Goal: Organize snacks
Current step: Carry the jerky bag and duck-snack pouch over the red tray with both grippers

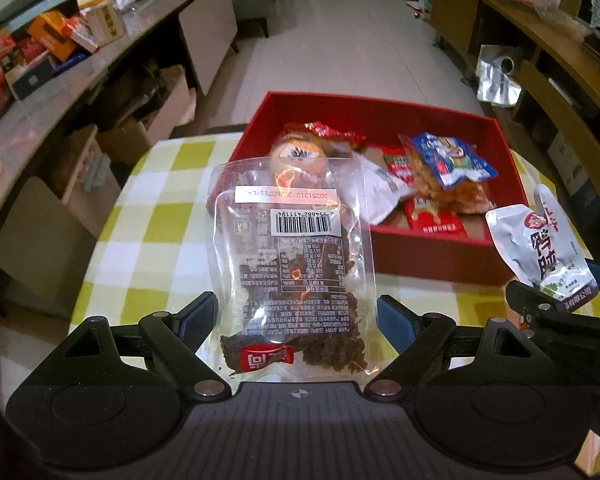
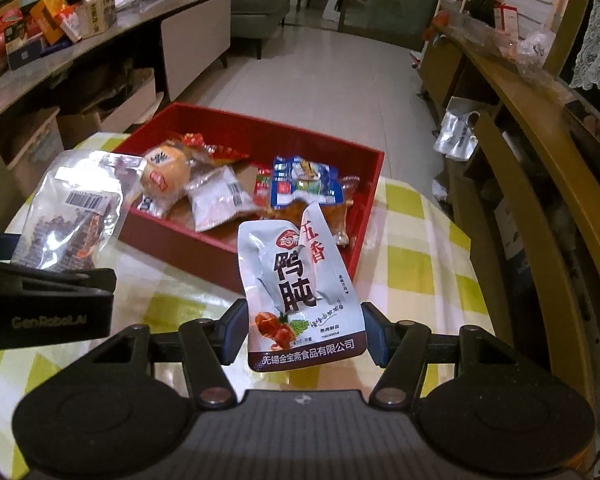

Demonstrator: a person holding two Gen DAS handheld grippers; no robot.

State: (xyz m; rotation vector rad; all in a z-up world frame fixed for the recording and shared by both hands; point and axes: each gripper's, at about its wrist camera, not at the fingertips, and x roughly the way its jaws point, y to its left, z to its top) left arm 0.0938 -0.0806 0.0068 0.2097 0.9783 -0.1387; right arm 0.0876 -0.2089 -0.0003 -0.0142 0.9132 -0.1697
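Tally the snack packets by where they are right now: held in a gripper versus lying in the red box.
Held in a gripper: 2 (clear bag of dark dried meat in the left gripper, silver foil pouch in the right gripper)
Visible in the red cardboard box: about 6, overlapping, so approximate
Total: about 8

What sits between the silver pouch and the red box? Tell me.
Nothing: in the right wrist view only bare checked tablecloth shows between the silver pouch, held in the right tool, and the red box.
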